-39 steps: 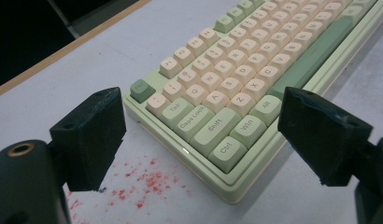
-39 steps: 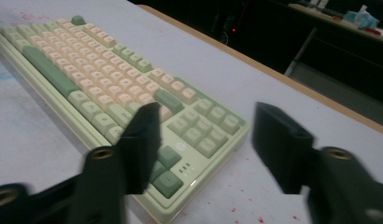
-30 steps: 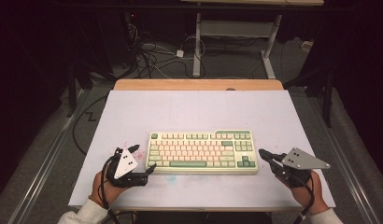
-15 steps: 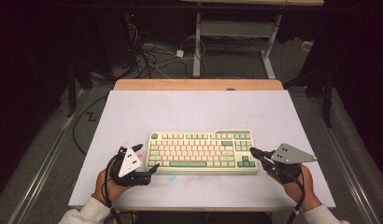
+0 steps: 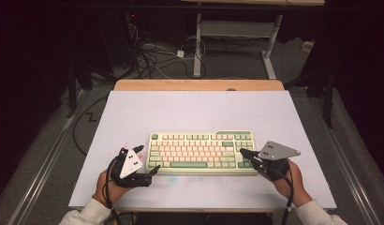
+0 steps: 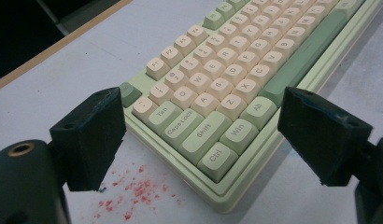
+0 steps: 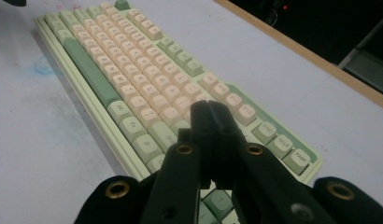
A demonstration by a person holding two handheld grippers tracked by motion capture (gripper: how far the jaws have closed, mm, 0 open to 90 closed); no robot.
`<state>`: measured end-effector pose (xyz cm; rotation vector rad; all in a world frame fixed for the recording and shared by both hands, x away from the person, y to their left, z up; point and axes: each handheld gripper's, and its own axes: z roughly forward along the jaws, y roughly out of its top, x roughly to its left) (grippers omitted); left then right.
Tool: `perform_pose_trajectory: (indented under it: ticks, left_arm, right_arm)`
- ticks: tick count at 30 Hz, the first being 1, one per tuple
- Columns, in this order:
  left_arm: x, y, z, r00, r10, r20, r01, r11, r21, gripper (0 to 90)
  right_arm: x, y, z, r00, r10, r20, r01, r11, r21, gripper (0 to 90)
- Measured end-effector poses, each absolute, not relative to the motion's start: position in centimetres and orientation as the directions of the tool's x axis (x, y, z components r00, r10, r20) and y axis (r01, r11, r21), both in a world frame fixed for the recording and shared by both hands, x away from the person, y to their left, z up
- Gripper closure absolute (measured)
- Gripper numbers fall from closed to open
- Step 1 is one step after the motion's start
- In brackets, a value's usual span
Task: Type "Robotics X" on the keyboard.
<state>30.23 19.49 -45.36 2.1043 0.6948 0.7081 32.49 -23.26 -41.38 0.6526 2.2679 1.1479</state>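
Note:
A pale green keyboard (image 5: 202, 152) with cream and green keys lies at the near middle of the white table (image 5: 199, 108). My left gripper (image 5: 149, 158) sits on the table at the keyboard's left end, open, its jaws standing wide on either side of that corner. In the left gripper view (image 6: 208, 133) the Ctrl and Shift keys of the keyboard (image 6: 236, 60) lie between the jaws, which touch nothing. My right gripper (image 5: 241, 151) is shut and holds nothing. Its tip (image 7: 210, 112) hangs over the right-hand keys of the keyboard (image 7: 133, 79).
Red specks (image 6: 133, 191) stain the table by the left gripper, and a faint blue smudge (image 7: 42, 65) lies in front of the keyboard. The table's far edge is a wooden strip (image 5: 199, 85). Cables (image 5: 152, 56) and a desk frame (image 5: 237, 28) stand on the floor beyond.
The right gripper has moved left, from beside the keyboard's right end to over its right-hand keys, jaws staying shut. The left gripper has kept still.

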Motion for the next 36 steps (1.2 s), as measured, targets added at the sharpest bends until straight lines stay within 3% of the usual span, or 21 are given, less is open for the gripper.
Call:
perform_pose_trajectory:
  ticks: [36]
  left_arm:
    - [30.6, 19.3, -45.5, 0.706, 0.668, 0.235, 0.24, -0.538, 0.808, 14.9]
  right_arm:
    - [34.2, -19.6, -44.1, -0.795, 0.563, -0.226, 0.237, 0.632, 0.738, 90.0]
